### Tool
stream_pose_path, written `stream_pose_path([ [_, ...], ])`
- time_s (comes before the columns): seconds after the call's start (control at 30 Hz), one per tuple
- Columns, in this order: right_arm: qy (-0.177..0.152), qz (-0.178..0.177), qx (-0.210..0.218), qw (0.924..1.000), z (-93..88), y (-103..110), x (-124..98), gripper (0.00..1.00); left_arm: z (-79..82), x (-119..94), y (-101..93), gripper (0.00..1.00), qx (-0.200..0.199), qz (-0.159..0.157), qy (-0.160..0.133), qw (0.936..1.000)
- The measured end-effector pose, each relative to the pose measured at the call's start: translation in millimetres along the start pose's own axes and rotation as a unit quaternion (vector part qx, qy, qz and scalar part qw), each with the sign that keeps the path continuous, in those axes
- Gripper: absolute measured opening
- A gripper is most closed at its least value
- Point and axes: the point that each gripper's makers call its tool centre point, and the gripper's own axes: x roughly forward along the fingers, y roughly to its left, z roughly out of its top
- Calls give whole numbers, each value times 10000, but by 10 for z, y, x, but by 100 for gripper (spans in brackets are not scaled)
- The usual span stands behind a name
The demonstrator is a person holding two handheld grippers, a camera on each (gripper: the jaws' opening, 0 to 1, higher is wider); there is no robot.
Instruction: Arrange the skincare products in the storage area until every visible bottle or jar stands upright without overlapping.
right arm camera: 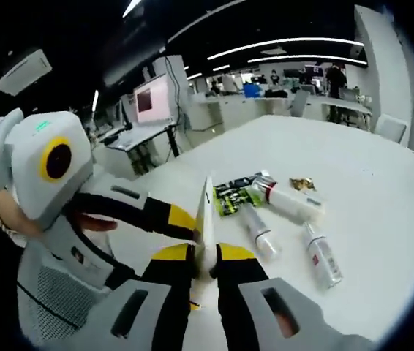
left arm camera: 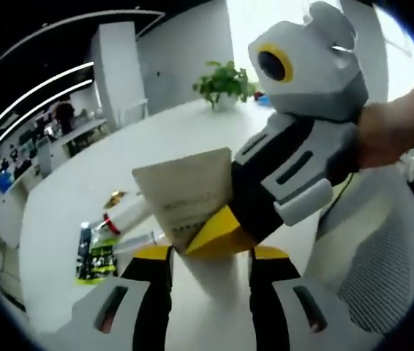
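Observation:
A flat beige tube (left arm camera: 183, 191) is held up above the white table (left arm camera: 68, 197). In the left gripper view its white lower part fills the gap between my left gripper's (left arm camera: 211, 254) jaws. My right gripper (left arm camera: 221, 232) reaches in from the right and pinches the tube's lower corner. In the right gripper view the tube (right arm camera: 205, 208) is edge-on, a thin strip, and my right gripper (right arm camera: 205, 252) is shut on its flat faces. My left gripper (right arm camera: 183, 219) comes from the left there, its yellow tip against the tube.
On the table lie a green-black packet (right arm camera: 232, 196), a white bottle with a red band (right arm camera: 287, 199), two small clear bottles (right arm camera: 260, 232) (right arm camera: 322, 259) and a gold wrapper (right arm camera: 302, 183). A potted plant (left arm camera: 225, 84) stands at the far edge. A mesh chair (left arm camera: 382, 270) is close by.

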Motion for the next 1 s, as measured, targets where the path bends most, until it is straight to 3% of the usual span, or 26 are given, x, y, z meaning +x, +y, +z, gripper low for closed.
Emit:
stream_pose_path([
  [0.13,19,396,-651,9971,-15,145,-43,12,-80,-120,-58,36,205,-161,132,9996],
  [0.27,29,763,-1031,9917,-35,205,-64,12,-131,-249,-24,38,413,-231,264,9985],
  [0.43,14,1150,-1296,9849,-68,269,-85,12,-133,-417,28,40,618,-666,440,9949],
  [0.53,15,1292,-1407,9816,-71,296,-87,12,-48,-486,95,38,705,-895,385,9927],
  [0.67,16,1475,-1461,9782,-74,286,-86,12,242,-555,39,35,1123,-1108,352,9869],
  [0.83,-53,1671,-1454,9752,-74,306,-101,13,363,-484,43,27,1474,-1397,367,9785],
  [0.93,-119,1774,-1377,9744,-74,307,-104,13,336,-434,14,27,1899,-1661,674,9653],
  [1.0,-159,1775,-1259,9759,-70,297,-102,13,332,-416,-25,27,1947,-1792,802,9610],
])
